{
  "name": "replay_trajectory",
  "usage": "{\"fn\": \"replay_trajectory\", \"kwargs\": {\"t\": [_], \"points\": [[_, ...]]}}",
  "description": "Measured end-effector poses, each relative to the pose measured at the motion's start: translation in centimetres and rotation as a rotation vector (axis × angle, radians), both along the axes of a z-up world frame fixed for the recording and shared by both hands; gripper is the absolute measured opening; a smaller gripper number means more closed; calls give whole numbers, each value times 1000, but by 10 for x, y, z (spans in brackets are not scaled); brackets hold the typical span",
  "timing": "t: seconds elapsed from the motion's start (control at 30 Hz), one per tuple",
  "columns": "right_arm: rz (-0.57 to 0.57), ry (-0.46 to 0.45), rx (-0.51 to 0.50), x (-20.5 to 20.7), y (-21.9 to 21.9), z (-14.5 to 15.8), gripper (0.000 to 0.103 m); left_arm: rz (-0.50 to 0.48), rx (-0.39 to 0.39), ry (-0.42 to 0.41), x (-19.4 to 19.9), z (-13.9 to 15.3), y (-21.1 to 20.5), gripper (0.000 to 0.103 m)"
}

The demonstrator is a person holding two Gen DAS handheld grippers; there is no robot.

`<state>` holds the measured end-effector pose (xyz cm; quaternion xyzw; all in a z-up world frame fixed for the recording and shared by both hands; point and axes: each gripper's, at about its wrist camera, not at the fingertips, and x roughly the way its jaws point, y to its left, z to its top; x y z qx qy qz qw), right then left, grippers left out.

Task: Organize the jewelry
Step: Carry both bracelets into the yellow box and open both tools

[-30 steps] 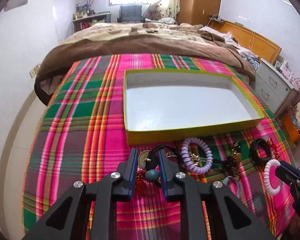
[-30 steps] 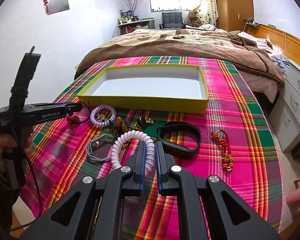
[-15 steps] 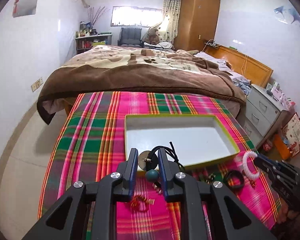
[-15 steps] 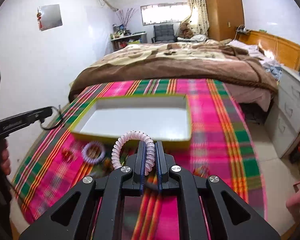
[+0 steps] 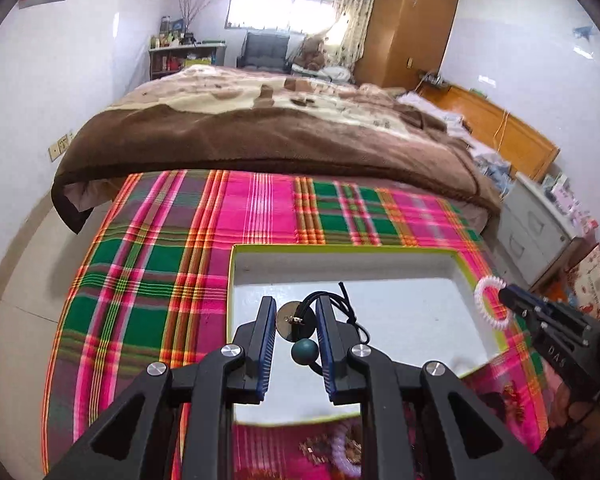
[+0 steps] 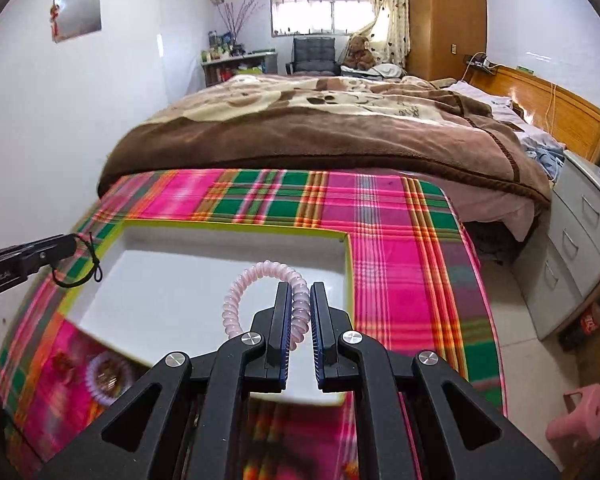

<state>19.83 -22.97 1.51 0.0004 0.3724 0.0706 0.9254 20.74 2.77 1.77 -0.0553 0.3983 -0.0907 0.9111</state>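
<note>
Left gripper: your left gripper (image 5: 296, 320) hangs over the near part of the tray, its blue-padded jaws pinching a black cord necklace with a round metal disc and a dark teal bead (image 5: 304, 351); the cord loops out past the right finger and the bead hangs between the fingers.
Right gripper: your right gripper (image 6: 300, 304) has its jaws pressed nearly together, clamping a pale pink spiral coil bracelet (image 6: 256, 276); the coil arches up and to the left of the fingers.
Tray: the shallow rectangular yellow-green box with a white floor (image 5: 380, 258) lies on the cloth beneath both grippers; the parts of its floor in view are bare.
Bracelet position: in the left wrist view you see the pink coil at the tray's right edge, raised above the rim.
Necklace position: in the right wrist view the black cord dangles from your left gripper's tip over the tray's left rim.
Cloth: the pink, green and orange plaid cloth (image 6: 400, 240) covers the surface under the tray.
Remaining jewelry: a lilac spiral coil band (image 6: 108, 376) and small reddish pieces lie on the cloth just in front of the tray, blurred.
Background: a bed with a brown and cream blanket (image 6: 320, 120) stands beyond the cloth.
</note>
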Motion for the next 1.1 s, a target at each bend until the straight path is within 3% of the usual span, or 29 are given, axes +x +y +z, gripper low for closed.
{"fn": "replay_trajectory", "kwargs": {"t": [0.13,0.47,1.03,1.1], "points": [[-3,31,-36,21,0,-11,9,6,-23,27,18,-13,-2,20],[7,97,-84,50,3,-35,10,14,18,94,44,-44,-8,20],[15,119,-137,57,12,-44,10,36,45,153,52,-58,-10,21],[15,119,-140,57,12,-44,16,37,40,151,51,-58,-9,21]]}}
